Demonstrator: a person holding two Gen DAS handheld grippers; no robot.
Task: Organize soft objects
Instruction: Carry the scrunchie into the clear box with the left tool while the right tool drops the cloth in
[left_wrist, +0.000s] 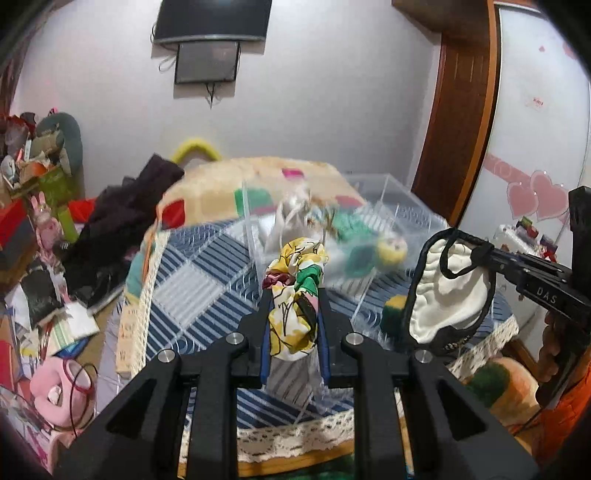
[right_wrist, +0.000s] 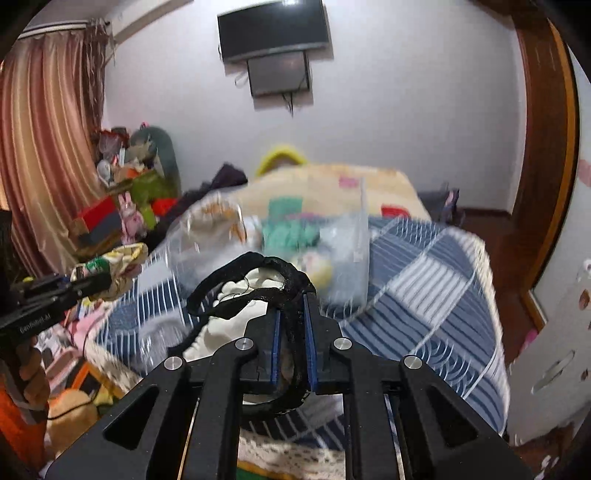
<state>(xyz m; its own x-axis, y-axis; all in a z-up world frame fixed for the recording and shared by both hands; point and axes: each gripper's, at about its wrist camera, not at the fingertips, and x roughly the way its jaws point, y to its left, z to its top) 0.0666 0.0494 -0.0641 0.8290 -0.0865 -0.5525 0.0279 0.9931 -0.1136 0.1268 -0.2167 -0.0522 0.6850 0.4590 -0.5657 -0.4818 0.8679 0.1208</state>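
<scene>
Here the left gripper (left_wrist: 293, 295) is clenched on a floral cloth (left_wrist: 295, 284). The right gripper (right_wrist: 293, 295) grips a black-edged white pouch (left_wrist: 450, 291) beside the clear box (left_wrist: 399, 210).

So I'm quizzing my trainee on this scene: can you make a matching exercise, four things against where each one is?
Things:
1. floral scrunchie
2. white eye mask with black trim
3. clear plastic box
4. yellow-green sponge

Places:
A. standing on the striped blue cloth
B. clamped in the left hand-held gripper
C. lying on the cloth beside the box
D. hanging by its strap from the right hand-held gripper

Pairs: 1-B, 2-D, 3-A, 4-C
</scene>
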